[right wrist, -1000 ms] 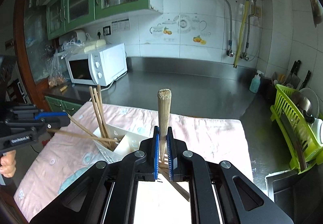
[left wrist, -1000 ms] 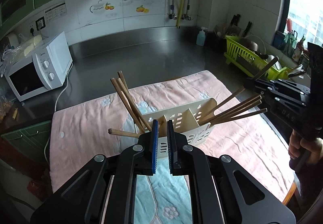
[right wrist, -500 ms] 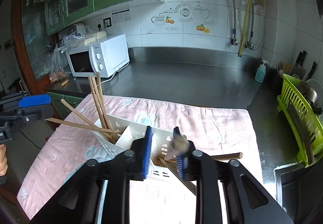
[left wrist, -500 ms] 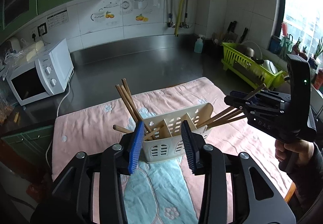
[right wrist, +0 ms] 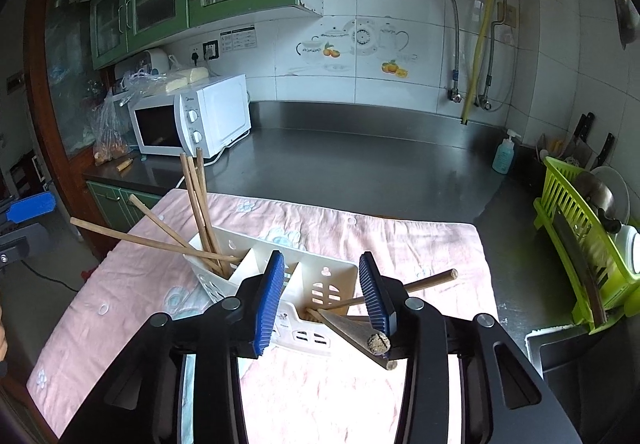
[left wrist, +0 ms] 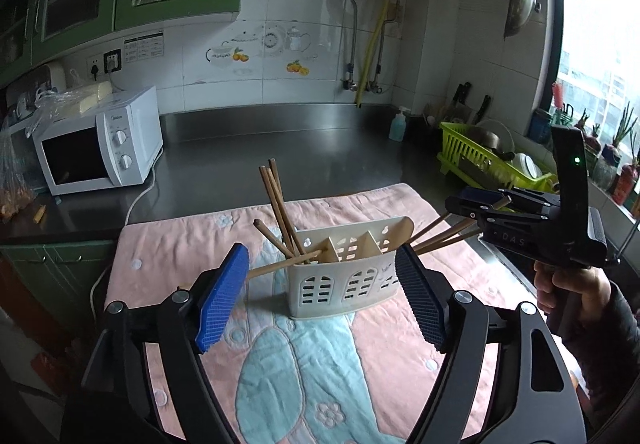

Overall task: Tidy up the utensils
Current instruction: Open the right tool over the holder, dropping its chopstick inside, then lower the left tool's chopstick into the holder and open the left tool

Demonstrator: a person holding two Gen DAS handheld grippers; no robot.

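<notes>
A cream slotted holder (left wrist: 344,280) (right wrist: 240,240) stands on the pink cloth (left wrist: 168,244). Several wooden chopsticks (left wrist: 276,212) (right wrist: 198,204) lean in its left compartment, and more (left wrist: 444,236) (right wrist: 432,280) fan out of its right one. My left gripper (left wrist: 320,298) is a short way in front of the holder, its jaws opening with nothing between the pads. My right gripper (right wrist: 322,298) hovers over the holder's right end, jaws opening. A bamboo-handled utensil (right wrist: 360,332) lies tipped in the right compartment, leaning on the right finger. Each gripper shows in the other's view (left wrist: 472,204) (right wrist: 24,220).
A white microwave (left wrist: 100,148) sits on the steel counter (right wrist: 360,164) at the back left. A green dish rack (right wrist: 584,244) and a sink edge (right wrist: 560,344) are on the right, with a soap bottle (right wrist: 505,156) behind. A hand (left wrist: 568,284) holds the right gripper.
Both grippers went from shut to open. The left one drew back from the holder. The right one let go of the upright bamboo utensil, which tipped over into the right compartment.
</notes>
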